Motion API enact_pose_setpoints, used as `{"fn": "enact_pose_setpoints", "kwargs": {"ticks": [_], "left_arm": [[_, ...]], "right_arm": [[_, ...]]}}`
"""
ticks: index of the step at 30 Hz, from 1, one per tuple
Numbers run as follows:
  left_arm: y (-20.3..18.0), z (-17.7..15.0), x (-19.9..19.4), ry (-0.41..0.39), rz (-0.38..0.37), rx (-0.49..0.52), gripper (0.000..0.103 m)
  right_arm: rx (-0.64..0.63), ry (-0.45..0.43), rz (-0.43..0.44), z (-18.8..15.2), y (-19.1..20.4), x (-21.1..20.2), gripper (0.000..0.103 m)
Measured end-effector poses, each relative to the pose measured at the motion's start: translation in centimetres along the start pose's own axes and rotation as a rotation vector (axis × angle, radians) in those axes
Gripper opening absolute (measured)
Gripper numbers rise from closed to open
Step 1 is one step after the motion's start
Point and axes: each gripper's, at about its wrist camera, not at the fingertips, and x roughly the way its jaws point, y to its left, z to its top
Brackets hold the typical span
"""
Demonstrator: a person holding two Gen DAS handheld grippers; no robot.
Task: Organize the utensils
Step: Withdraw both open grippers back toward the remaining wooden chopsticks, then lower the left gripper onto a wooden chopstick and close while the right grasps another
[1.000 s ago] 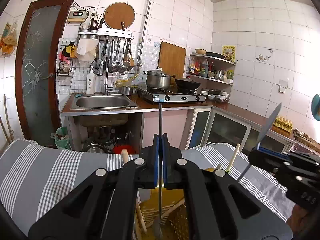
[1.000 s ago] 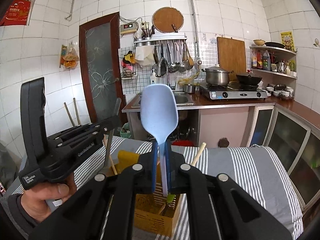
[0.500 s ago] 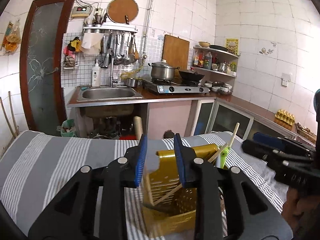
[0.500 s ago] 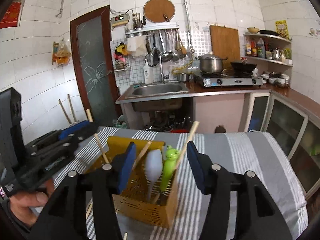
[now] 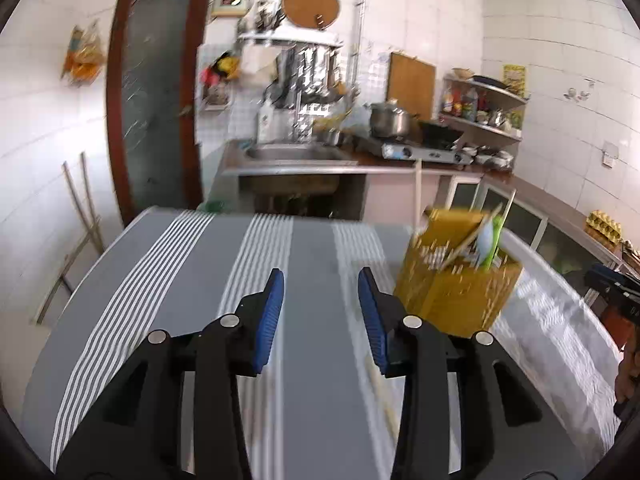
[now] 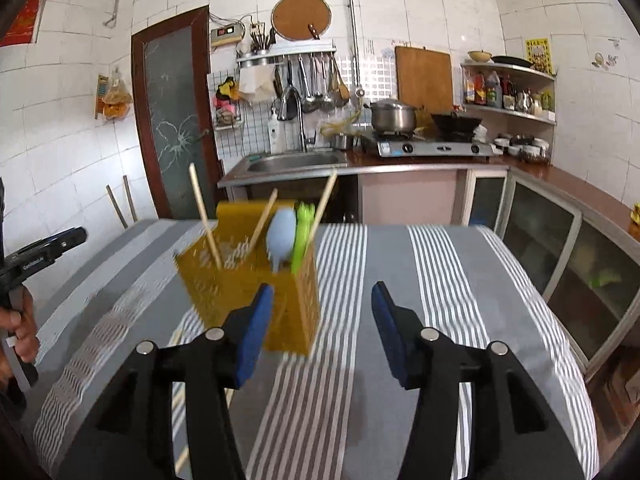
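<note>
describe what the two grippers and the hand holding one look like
Both the left gripper and right gripper are black, angular, with silver screw heads and blue ribbed pads on the fingers. White lettering marks one. A bare hand grips it.

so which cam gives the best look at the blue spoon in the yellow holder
Right wrist: the blue spoon stands near centre in the yellow holder, bowl up, fairly sharp. The left wrist view shows it blurred, at the right.

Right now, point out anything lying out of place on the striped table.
One wooden chopstick lies loose on the grey striped tablecloth, beside the yellow perforated utensil basket instead of standing in it with the other utensils. Otherwise nothing stands out; the basket looks upright.
</note>
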Motion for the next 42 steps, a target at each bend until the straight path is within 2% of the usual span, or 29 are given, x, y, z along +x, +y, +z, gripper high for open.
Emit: {"fn": "enact_pose_setpoints", "kwargs": {"ticks": [8, 16, 21, 26, 42], "left_arm": [[3.4, -7.8, -4.5, 0.057, 0.069, -0.05, 0.038], [2.2, -11.6, -6.9, 0.079, 0.071, -0.065, 0.038], [1.2, -12.9, -8.0, 0.095, 0.075, -0.057, 0.038], [0.2, -13.7, -8.7, 0.112, 0.069, -0.044, 0.038], [-1.4, -14.1, -9.0, 0.127, 0.044, -0.01, 0.038]], "right_arm": [[0.025, 0.036, -0.033, -5.3, 0.7, -3.2, 0.051], [0.027, 0.049, -0.048, -8.4, 1.9, -6.0, 0.051], [0.011, 0.063, -0.048, -9.8, 3.4, -7.5, 0.051], [-0.003, 0.08, -0.026, -10.7, 4.7, -8.3, 0.043], [-0.027, 0.087, 0.009, -10.6, 6.3, -8.6, 0.037]]}}
